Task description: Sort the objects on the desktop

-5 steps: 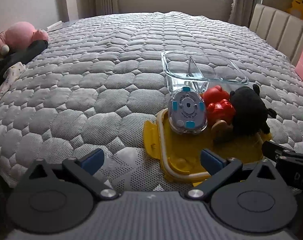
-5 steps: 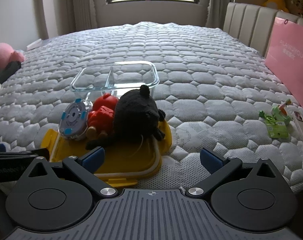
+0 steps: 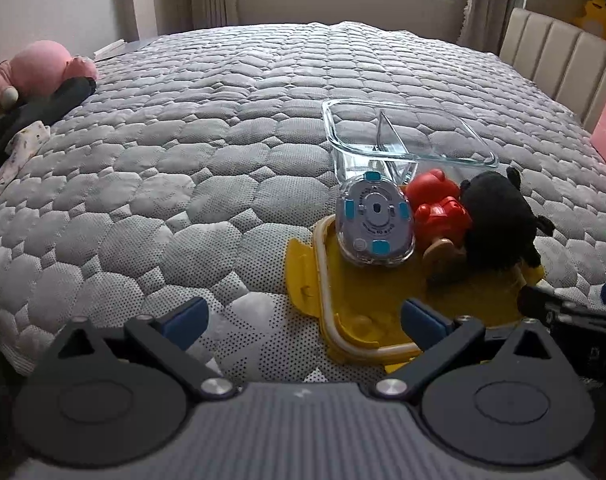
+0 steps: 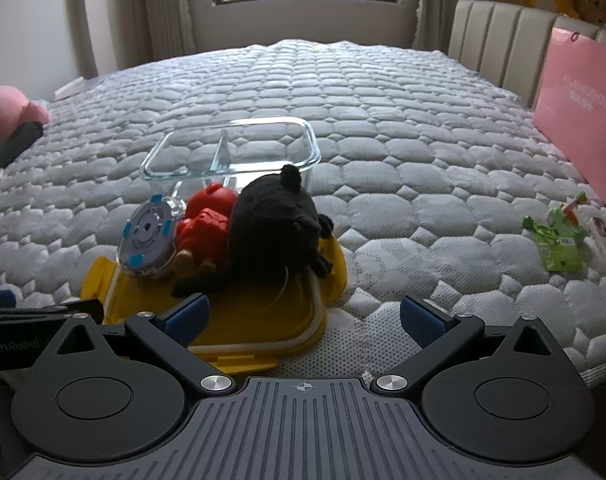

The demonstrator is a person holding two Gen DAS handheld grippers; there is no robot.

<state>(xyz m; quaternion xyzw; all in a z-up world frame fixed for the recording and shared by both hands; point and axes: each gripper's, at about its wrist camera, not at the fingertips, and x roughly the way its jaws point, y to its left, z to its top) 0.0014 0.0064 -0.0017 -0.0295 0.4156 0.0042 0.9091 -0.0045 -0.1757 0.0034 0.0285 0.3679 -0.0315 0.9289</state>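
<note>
Lying on a grey quilted bed [image 3: 191, 168] with a hexagon stitch pattern, a yellow plastic lid [image 3: 367, 312] with a white seal ring carries three things: a round clear-and-grey disc [image 3: 377, 226] with blue tabs, standing on edge; a glossy red plastic figure [image 3: 439, 212] just beside it; and a fuzzy black plush [image 3: 497, 220] touching the figure. Behind the lid sits a clear glass box [image 3: 407, 136], rectangular with rounded corners and a divider inside; both compartments look bare. Right of the lid, well apart, a small green toy [image 4: 559, 236] lies on the bed near a pink paper bag [image 4: 579, 108]. A pink plush [image 3: 39, 68] rests at the far left edge.

Left gripper [image 3: 303, 320]: blue-padded fingers [image 3: 185, 318] spread wide, holding nothing, low over the bed; its right finger hangs over the lid's near edge, contact unclear. Right gripper [image 4: 303, 316]: fingers [image 4: 421, 318] spread wide too, holding nothing, left finger over the lid's near edge close to the black plush, right finger over bare quilt.
</note>
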